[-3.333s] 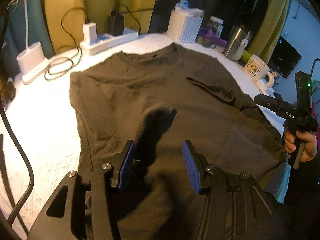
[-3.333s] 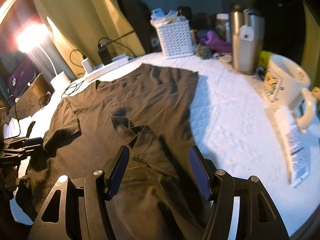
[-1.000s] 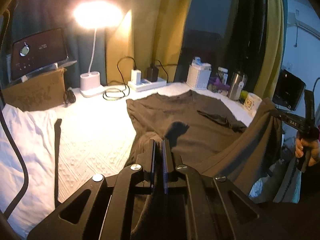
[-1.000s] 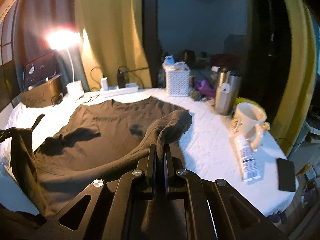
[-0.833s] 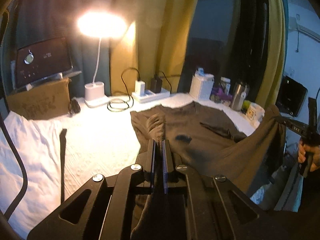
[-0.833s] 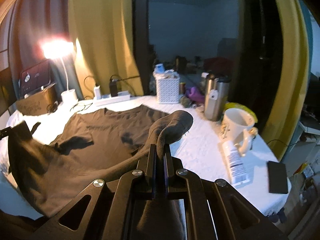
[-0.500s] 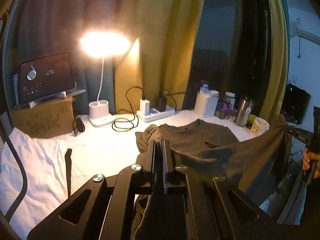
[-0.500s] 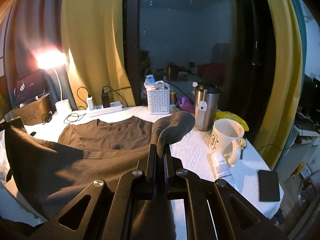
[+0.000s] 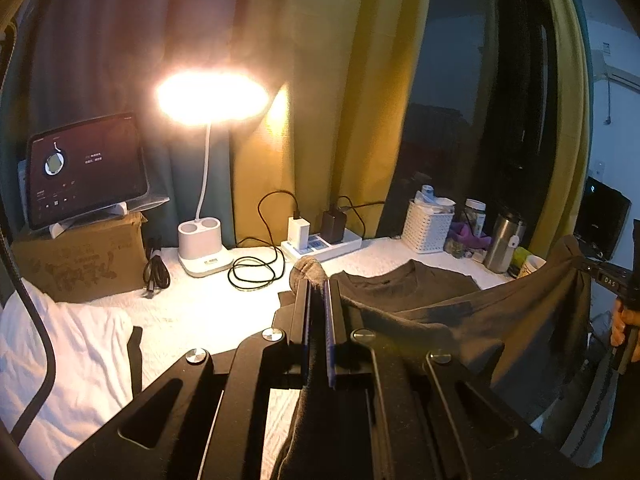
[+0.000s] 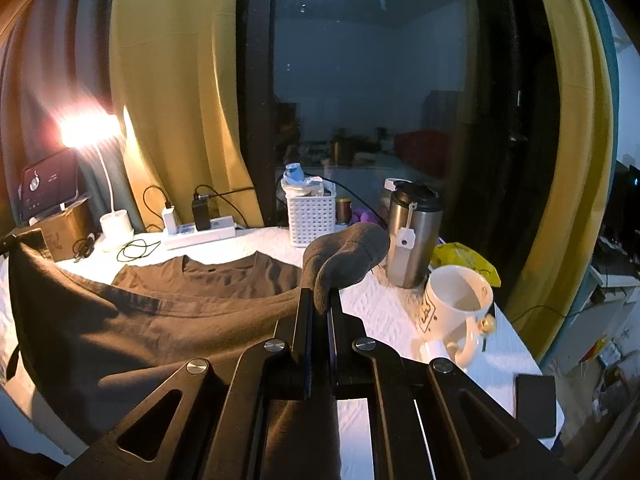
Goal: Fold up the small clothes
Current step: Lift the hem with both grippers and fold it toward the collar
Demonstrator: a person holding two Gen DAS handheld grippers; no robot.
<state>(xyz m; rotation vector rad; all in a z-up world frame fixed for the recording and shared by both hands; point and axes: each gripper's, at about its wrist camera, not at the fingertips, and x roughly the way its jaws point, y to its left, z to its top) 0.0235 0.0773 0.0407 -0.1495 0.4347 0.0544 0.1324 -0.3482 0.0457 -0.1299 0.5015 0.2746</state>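
Fingers (image 9: 301, 312) clamped on lifted T-shirt (image 9: 460, 320) hem

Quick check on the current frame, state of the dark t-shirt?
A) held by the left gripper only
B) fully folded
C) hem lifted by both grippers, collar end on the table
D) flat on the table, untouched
C: the left gripper and right gripper each pinch the t-shirt, hem raised between them, collar end resting on the table.
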